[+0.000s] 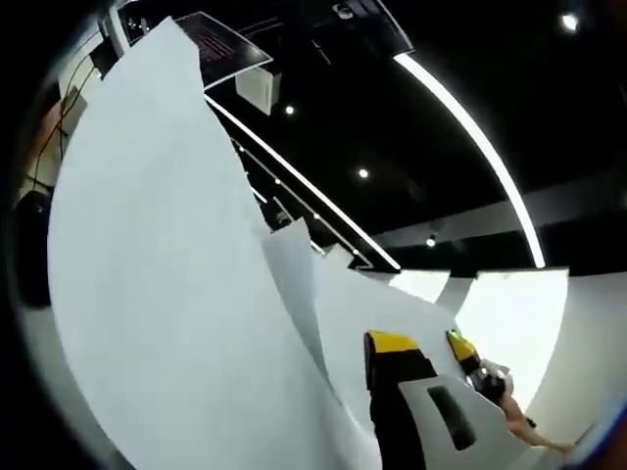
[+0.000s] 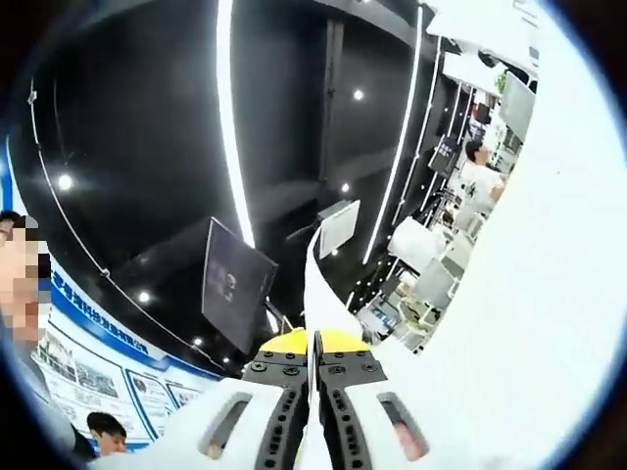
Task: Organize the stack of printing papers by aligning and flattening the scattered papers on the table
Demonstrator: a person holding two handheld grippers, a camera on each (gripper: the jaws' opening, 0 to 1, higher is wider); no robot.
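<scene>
In the left gripper view a big white paper (image 1: 167, 294) stands up and hides most of the room — at least two more sheets curl behind it. The left gripper (image 1: 421, 348) has its fingers close together on a sheet's edge. The right gripper (image 2: 315, 392) has its fingers shut tight on a thin paper edge (image 2: 315, 284). Above hang long ceiling lights (image 2: 227, 117) and one dark screen (image 2: 233, 284).
</scene>
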